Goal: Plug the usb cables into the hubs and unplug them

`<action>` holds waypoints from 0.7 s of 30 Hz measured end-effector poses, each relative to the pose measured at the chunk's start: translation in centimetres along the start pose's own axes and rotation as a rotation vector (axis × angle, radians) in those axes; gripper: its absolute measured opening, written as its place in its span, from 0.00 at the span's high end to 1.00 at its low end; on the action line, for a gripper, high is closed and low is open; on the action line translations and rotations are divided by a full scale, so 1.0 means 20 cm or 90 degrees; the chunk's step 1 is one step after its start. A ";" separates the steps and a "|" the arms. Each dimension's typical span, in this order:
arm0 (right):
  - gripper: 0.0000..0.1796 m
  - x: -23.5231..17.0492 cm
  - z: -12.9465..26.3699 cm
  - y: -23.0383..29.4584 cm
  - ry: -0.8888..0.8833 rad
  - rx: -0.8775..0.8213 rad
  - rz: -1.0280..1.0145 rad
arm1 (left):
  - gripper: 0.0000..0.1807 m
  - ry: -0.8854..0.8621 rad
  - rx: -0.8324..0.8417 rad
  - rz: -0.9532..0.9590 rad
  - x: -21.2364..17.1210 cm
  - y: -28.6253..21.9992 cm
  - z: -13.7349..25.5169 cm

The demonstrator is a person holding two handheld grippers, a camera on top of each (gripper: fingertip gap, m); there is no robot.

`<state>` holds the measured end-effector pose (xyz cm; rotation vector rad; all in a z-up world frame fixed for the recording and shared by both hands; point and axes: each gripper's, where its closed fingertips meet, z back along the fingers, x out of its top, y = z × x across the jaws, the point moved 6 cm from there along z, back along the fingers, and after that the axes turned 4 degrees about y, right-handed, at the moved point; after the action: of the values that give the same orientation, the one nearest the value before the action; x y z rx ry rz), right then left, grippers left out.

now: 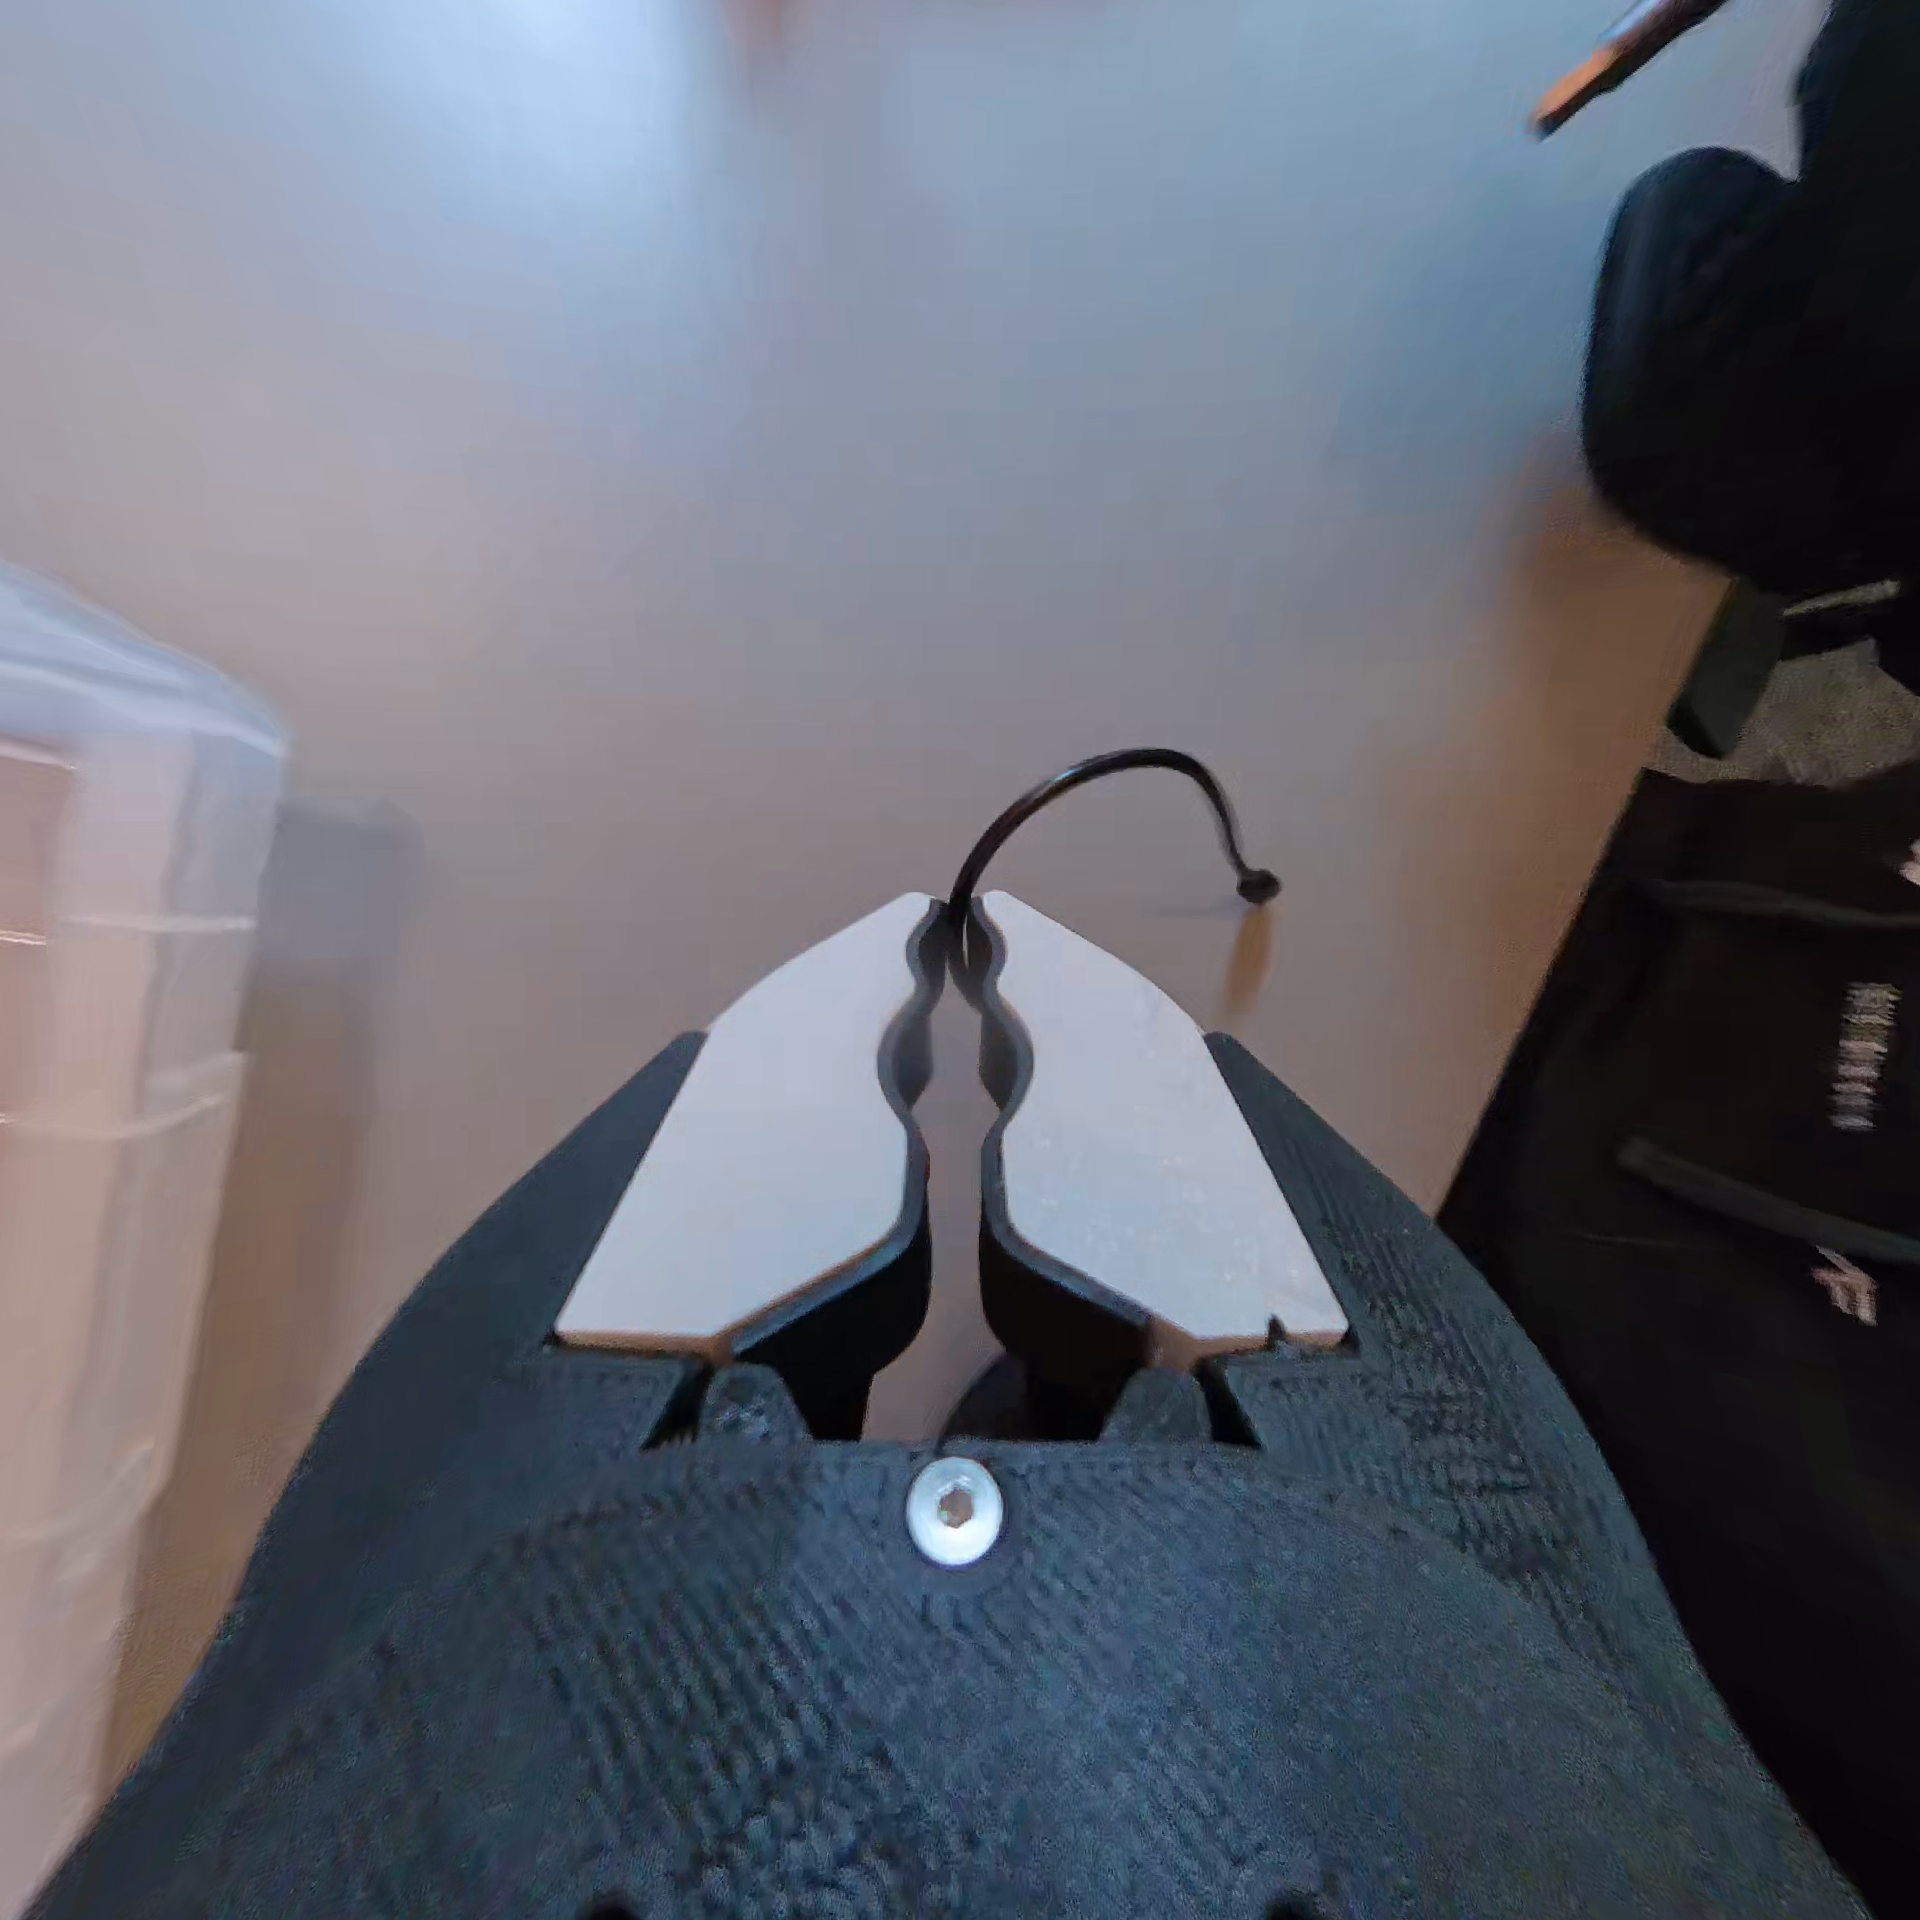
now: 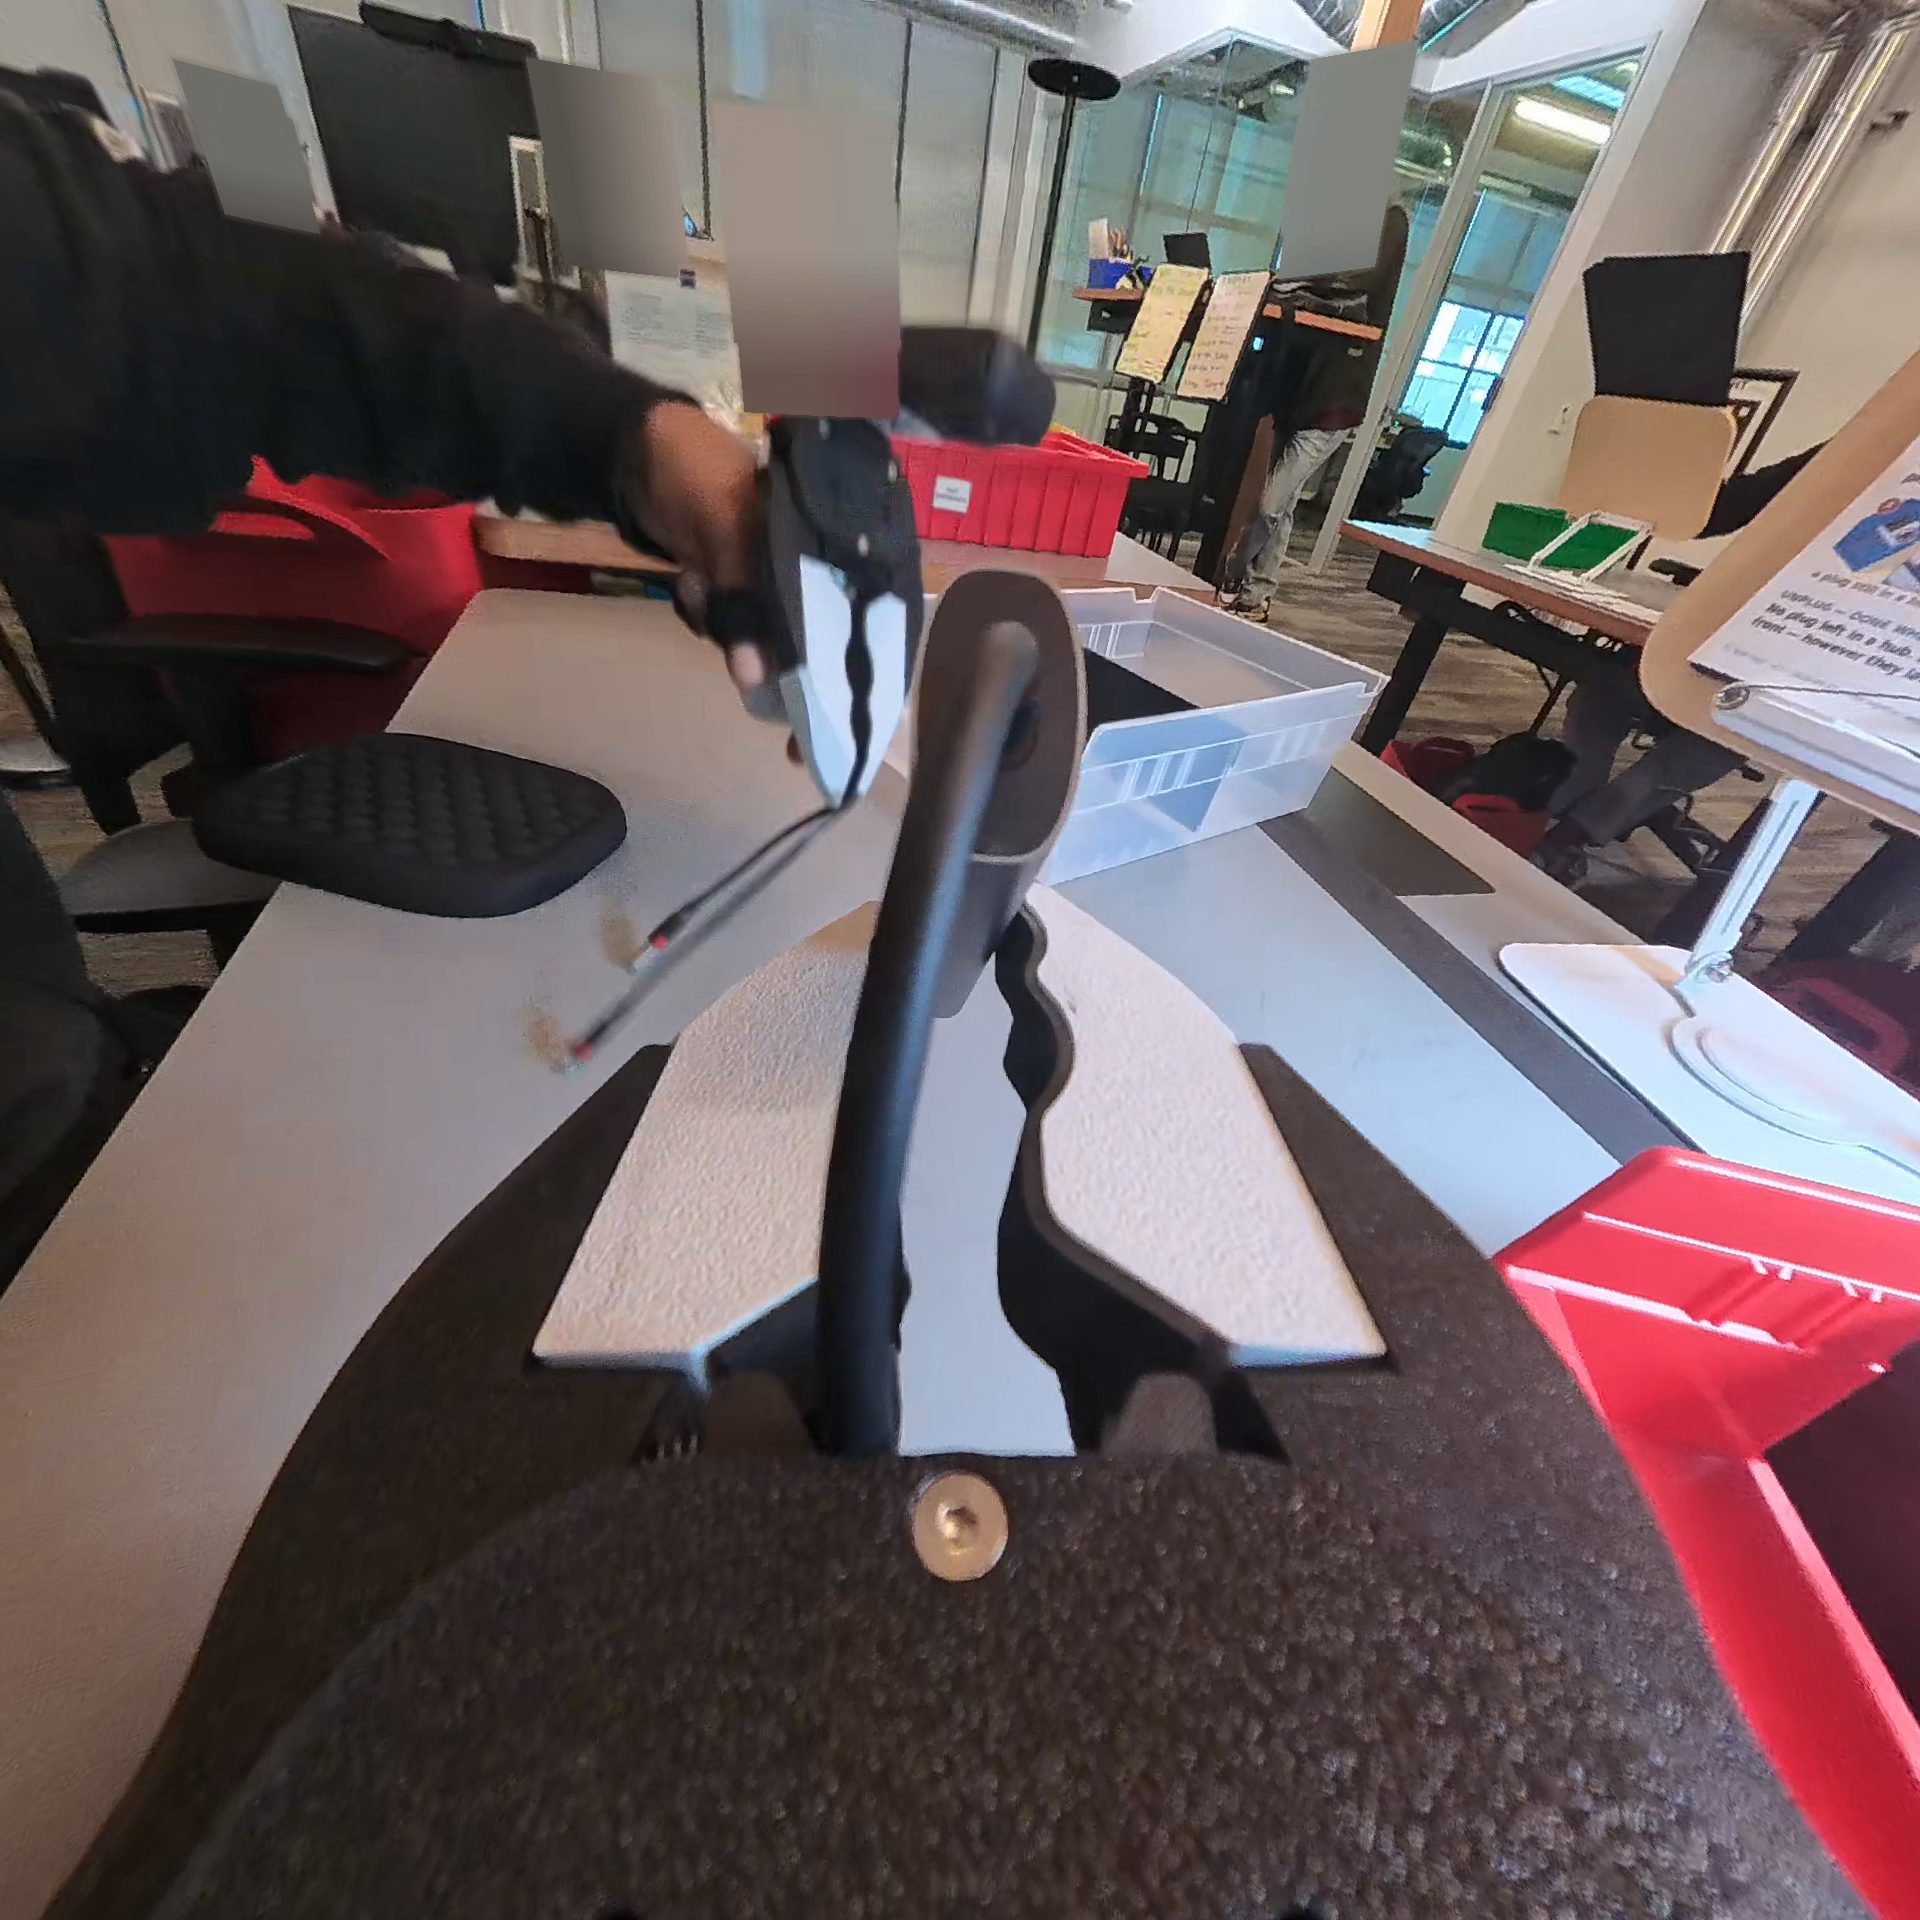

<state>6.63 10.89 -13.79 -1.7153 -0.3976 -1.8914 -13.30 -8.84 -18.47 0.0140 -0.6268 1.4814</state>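
My left gripper [image 1: 956, 909] is shut on a thin black usb cable [image 1: 1091, 758] that loops up out of the fingertips and ends in a small plug at the right, above the pale table [image 1: 831, 468]. In the right wrist view the left gripper [image 2: 847, 769], held by a hand, hangs over the table, and two cable strands [image 2: 727, 904] trail down from it to red-collared plug ends just above the tabletop. My right gripper [image 2: 956, 925] is shut on a dark grey hub [image 2: 997, 748], held upright at the fingertips. The hub's thick black lead [image 2: 873, 1143] runs back between the fingers.
A clear plastic bin [image 2: 1195, 727] stands on the table behind the hub and shows blurred at the left of the left wrist view [image 1: 104, 935]. A red bin [image 2: 1714, 1403] is at the near right. A white stand [image 2: 1714, 1039] with a sheet is at the right. A black padded armrest [image 2: 416, 821] is at the left. Some 20 cm of space lies between my two pairs of fingers.
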 end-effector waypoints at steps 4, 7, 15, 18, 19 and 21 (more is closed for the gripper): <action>0.91 -0.02 -0.01 0.00 0.012 0.001 0.000 | 0.98 -0.013 -0.001 0.023 -0.06 0.08 -0.14; 0.91 -0.03 -0.01 -0.01 0.015 0.002 -0.004 | 0.97 0.006 0.043 -0.047 -0.08 0.11 -0.15; 0.91 -0.06 -0.01 -0.02 0.026 -0.002 -0.009 | 0.87 0.083 0.020 -0.473 -0.14 -0.14 -0.13; 0.91 -0.07 -0.02 -0.03 0.029 0.002 -0.015 | 0.85 0.188 0.049 -0.588 -0.22 -0.18 -0.18; 0.91 -0.08 -0.02 -0.03 0.031 0.004 -0.016 | 0.85 0.214 0.058 -0.611 -0.23 -0.18 -0.20; 0.90 -0.09 -0.03 -0.02 0.036 0.010 -0.018 | 0.85 0.240 0.060 -0.645 -0.24 -0.17 -0.24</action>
<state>5.93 11.28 -15.52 -1.6498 -0.4155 -1.9475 -8.17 -11.75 -23.22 0.1071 -0.1692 0.5007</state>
